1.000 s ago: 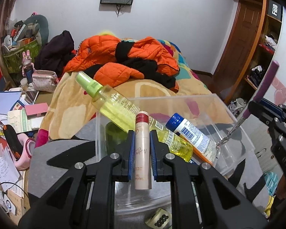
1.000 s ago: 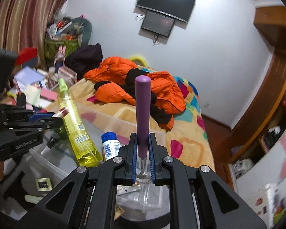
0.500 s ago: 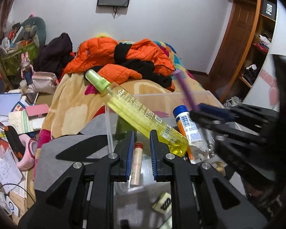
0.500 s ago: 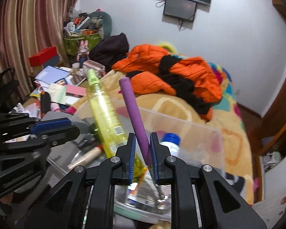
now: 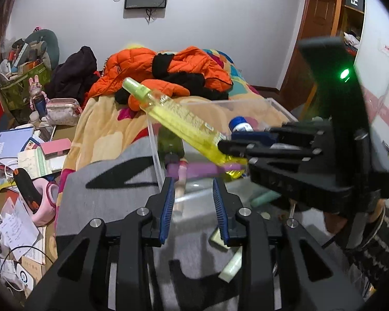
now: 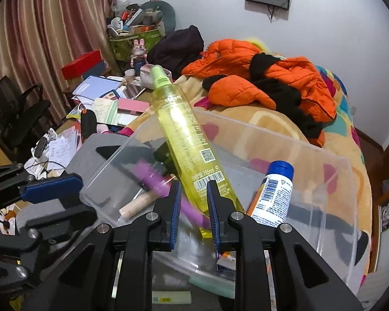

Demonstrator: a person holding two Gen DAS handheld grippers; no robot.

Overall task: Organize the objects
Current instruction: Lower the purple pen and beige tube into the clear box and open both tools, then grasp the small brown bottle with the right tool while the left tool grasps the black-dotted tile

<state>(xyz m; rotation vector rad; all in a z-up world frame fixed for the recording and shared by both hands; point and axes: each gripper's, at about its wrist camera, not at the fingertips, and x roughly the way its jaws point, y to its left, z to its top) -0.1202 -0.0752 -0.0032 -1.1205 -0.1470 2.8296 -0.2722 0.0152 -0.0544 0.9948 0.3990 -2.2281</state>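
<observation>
A clear plastic bin [image 6: 332, 181] [image 5: 249, 103] holds a tall yellow spray bottle [image 6: 184, 140] [image 5: 179, 121] leaning on its rim, a blue-capped white bottle [image 6: 275, 194] [image 5: 240, 124], a beige tube [image 6: 137, 203] [image 5: 180, 181] and a purple-handled tool [image 6: 155, 178] [image 5: 202, 168], which lies blurred across the bin floor. My left gripper [image 5: 194, 202] is open and empty at the bin's near edge. My right gripper [image 6: 193, 207] is open over the bin, the purple tool loose between and below its jaws; it also shows in the left wrist view [image 5: 295, 163].
The bin stands on a grey mat [image 5: 103, 176]. Small flat packets [image 5: 229, 267] lie in front of it. A cluttered desk with papers and books [image 6: 101, 98] is to the left. A bed with orange jackets [image 6: 259, 77] lies behind.
My left gripper opened and drew back, leaving the beige tube in the bin. My right gripper tipped the purple tool down into the bin and opened, releasing it.
</observation>
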